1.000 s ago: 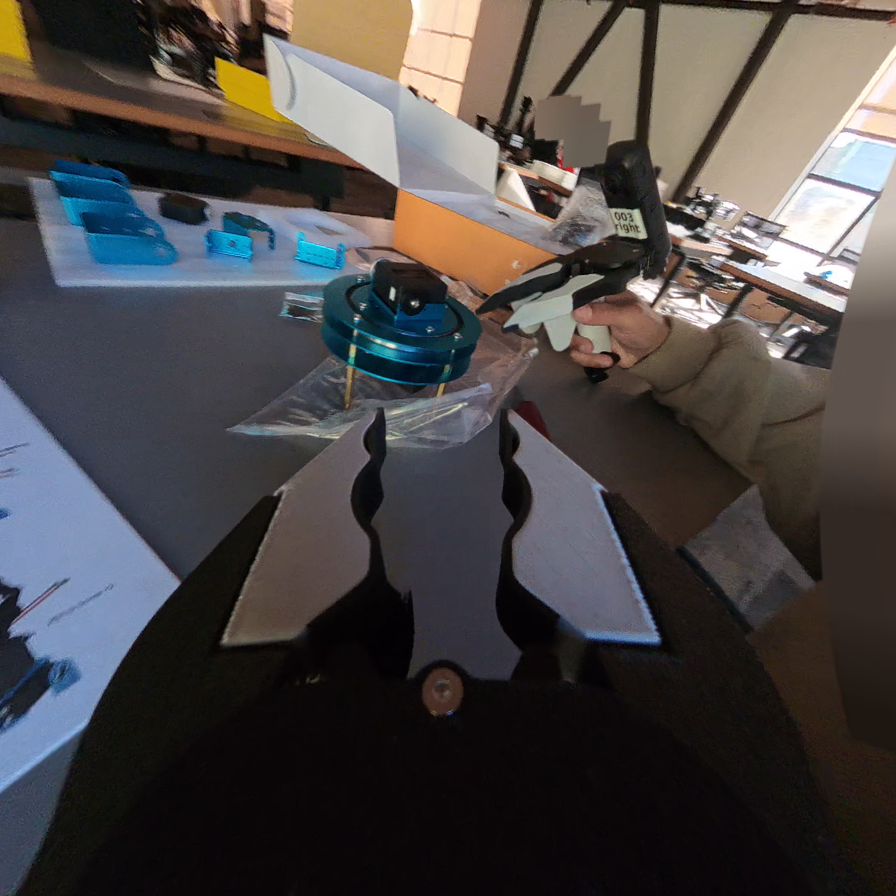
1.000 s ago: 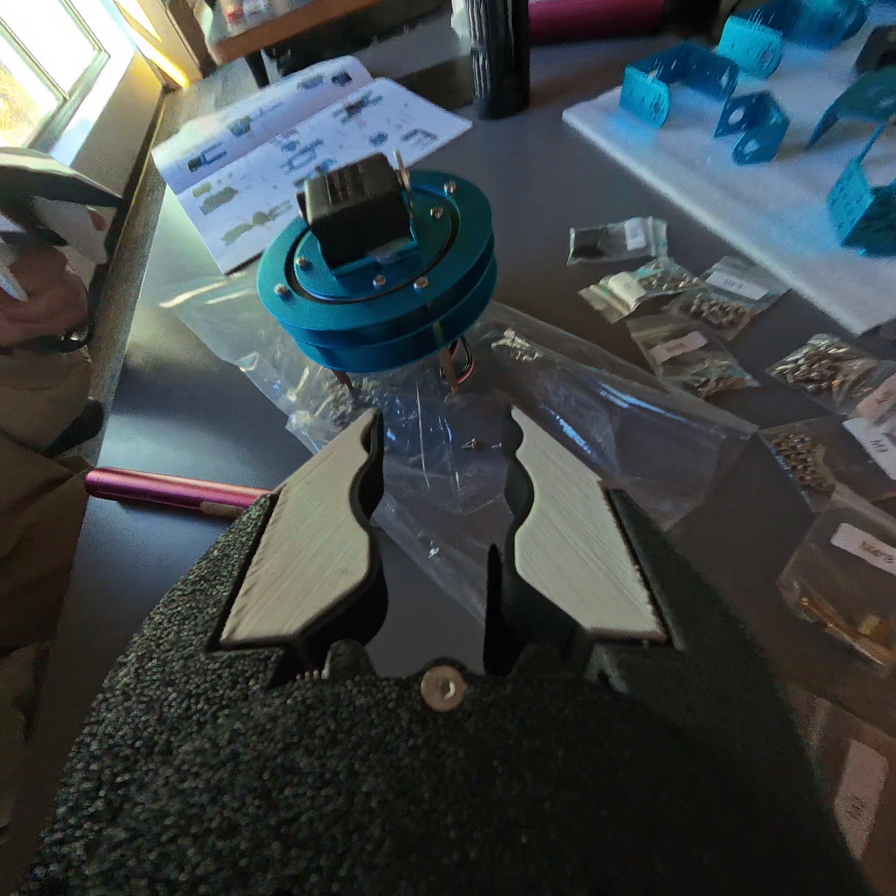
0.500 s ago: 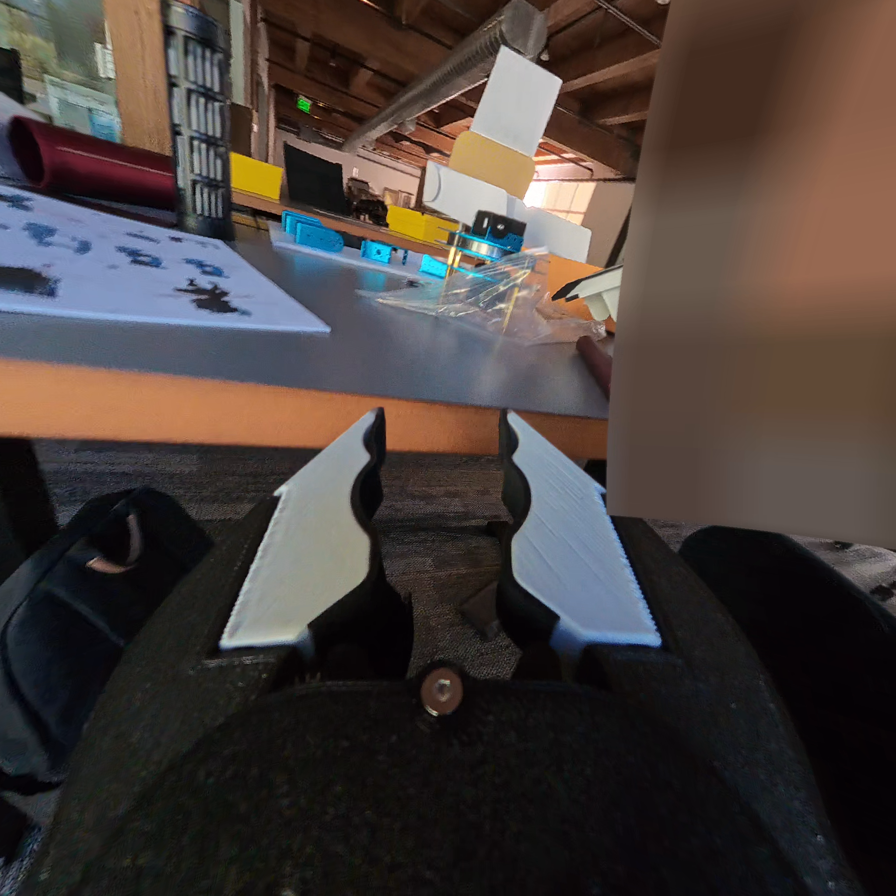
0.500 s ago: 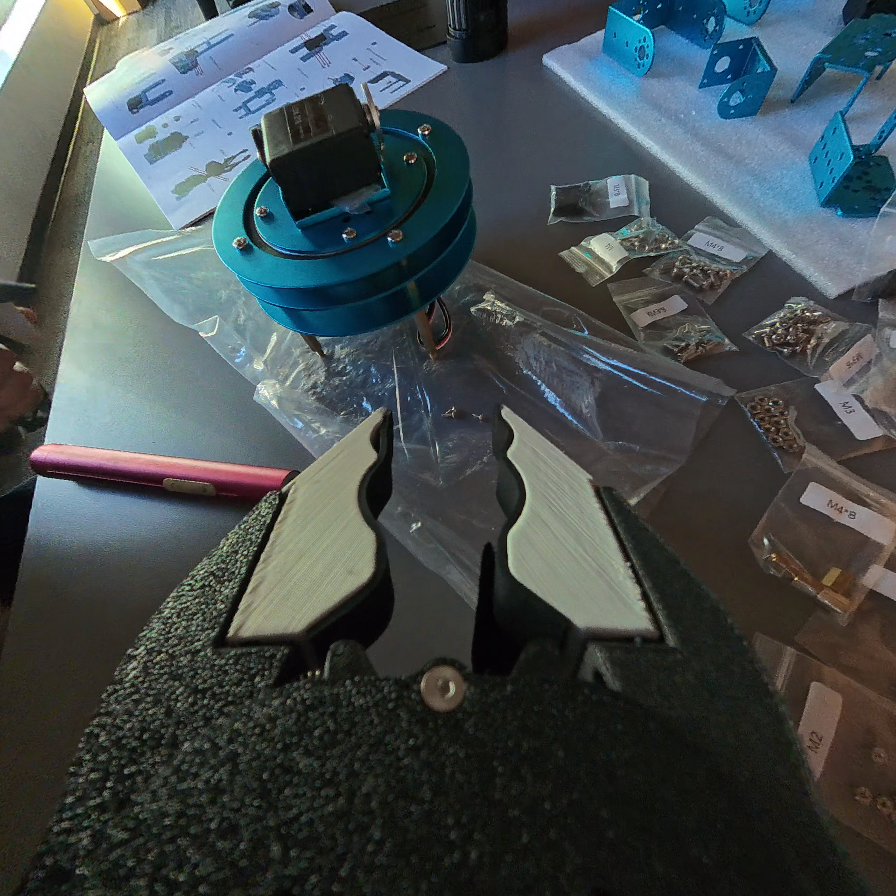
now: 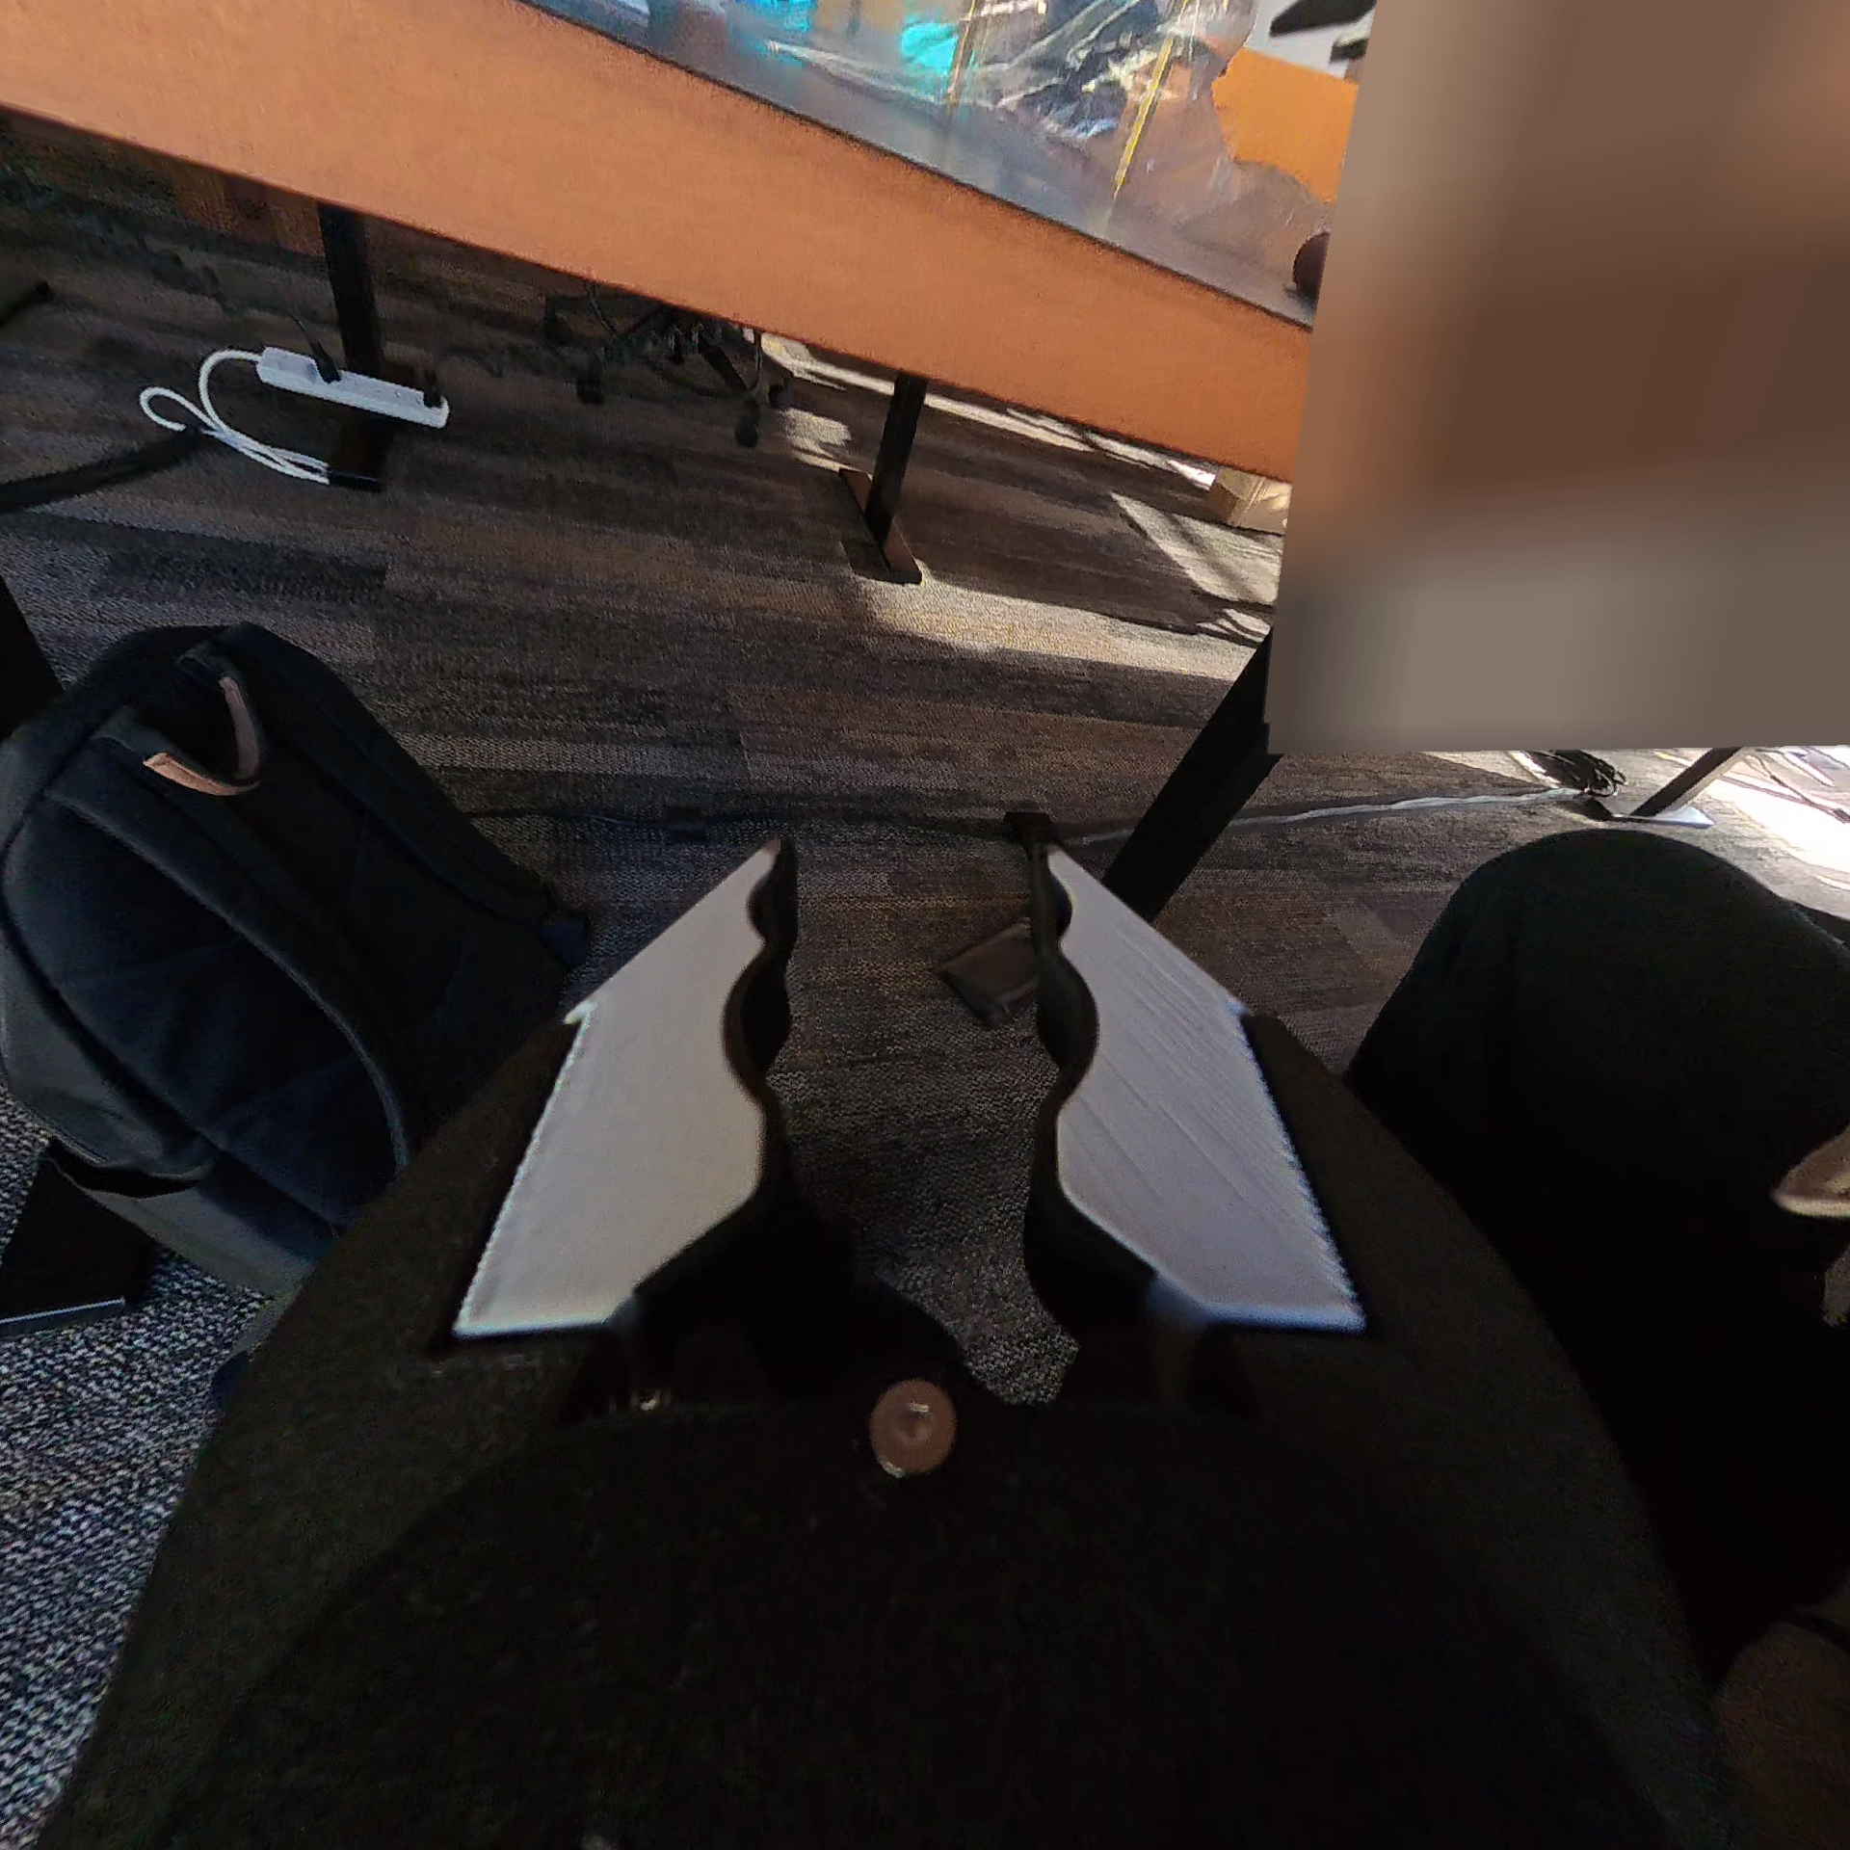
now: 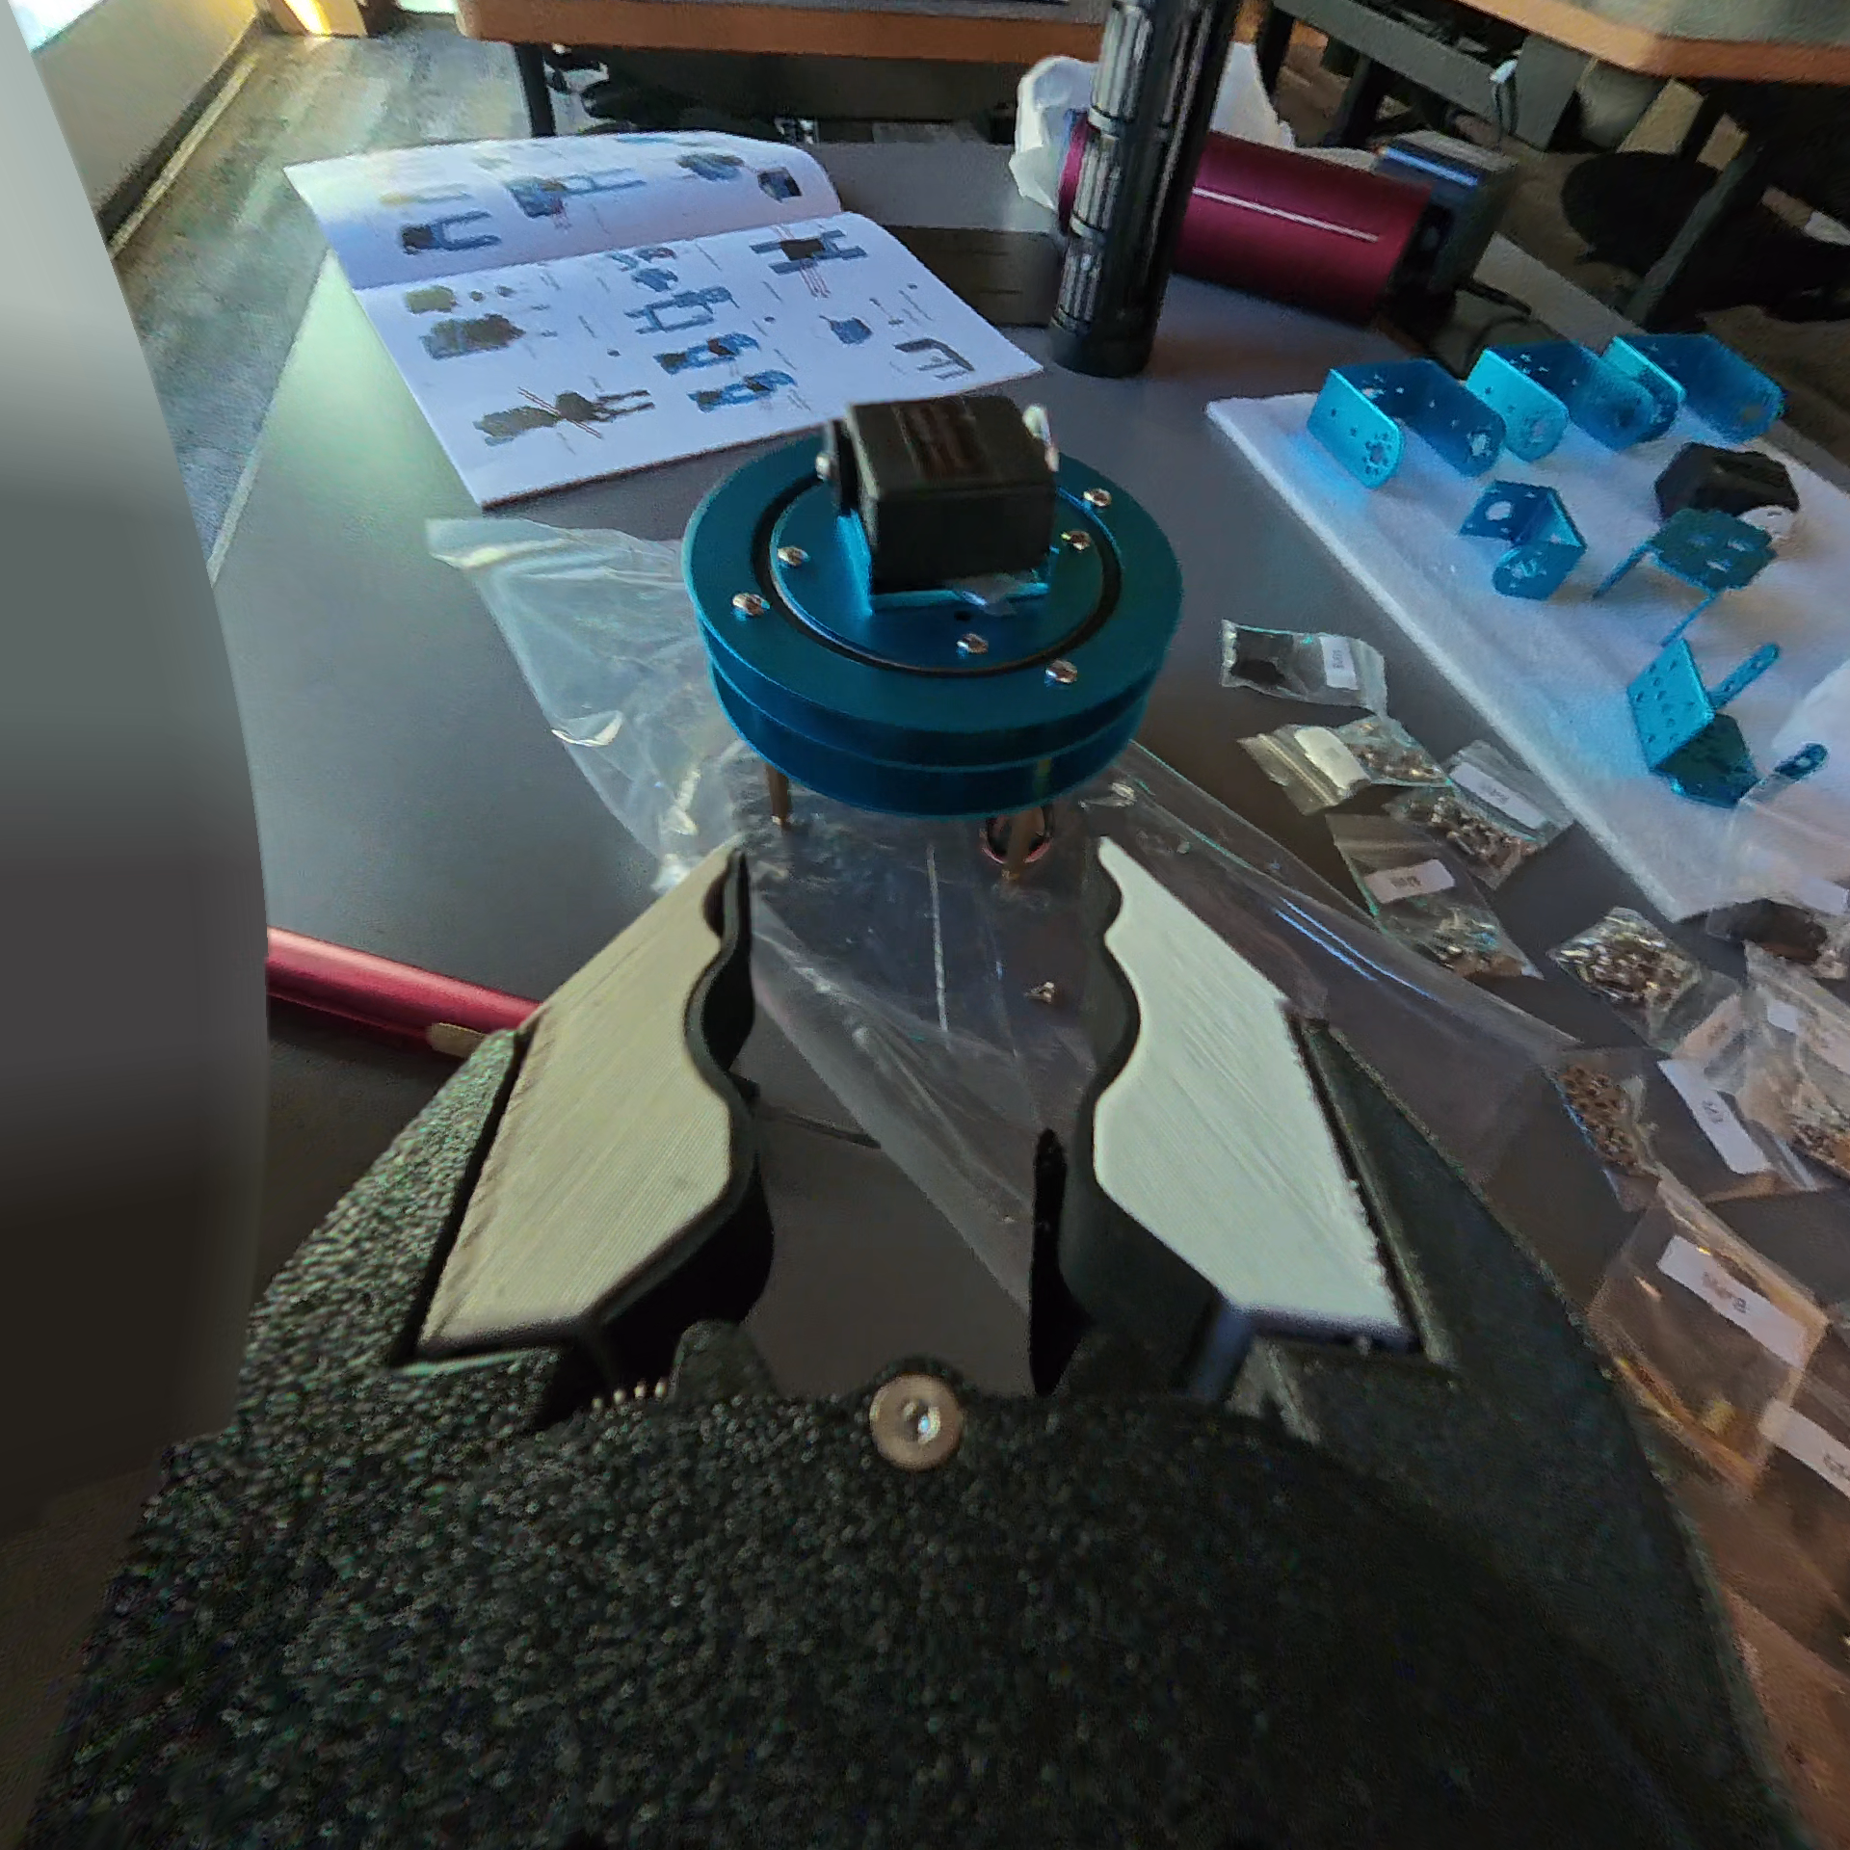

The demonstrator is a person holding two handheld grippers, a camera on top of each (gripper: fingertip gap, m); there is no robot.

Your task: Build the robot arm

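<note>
- Blue base [image 6: 931, 641]: 2 stacked blue discs, a black servo [image 6: 946, 496] screwed on top, standing on thin brass legs on a clear bag [image 6: 901, 961] on the grey table [image 6: 400, 721].
- Handling, judged: rigid metal, fairly heavy, top-loaded. The legs look easy to tip, and the bag beneath may slide. The disc rim between the 2 plates seems the firmest hold; the servo body is second best.
- Right gripper [image 6: 921, 871]: fingers spread, empty, just short of the base, over the bag.
- Left gripper [image 5: 911, 871]: fingers spread, empty, below the table edge [image 5: 701, 200], over carpet [image 5: 701, 651], beside a backpack [image 5: 200, 951].
- Nearby: booklet [image 6: 651, 300], blue brackets [image 6: 1552, 410], screw bags [image 6: 1402, 781], pink tool [image 6: 390, 986].
- Since 1.0 s ago: the left has dropped from table level to the floor; the right's fingers stand wider.
</note>
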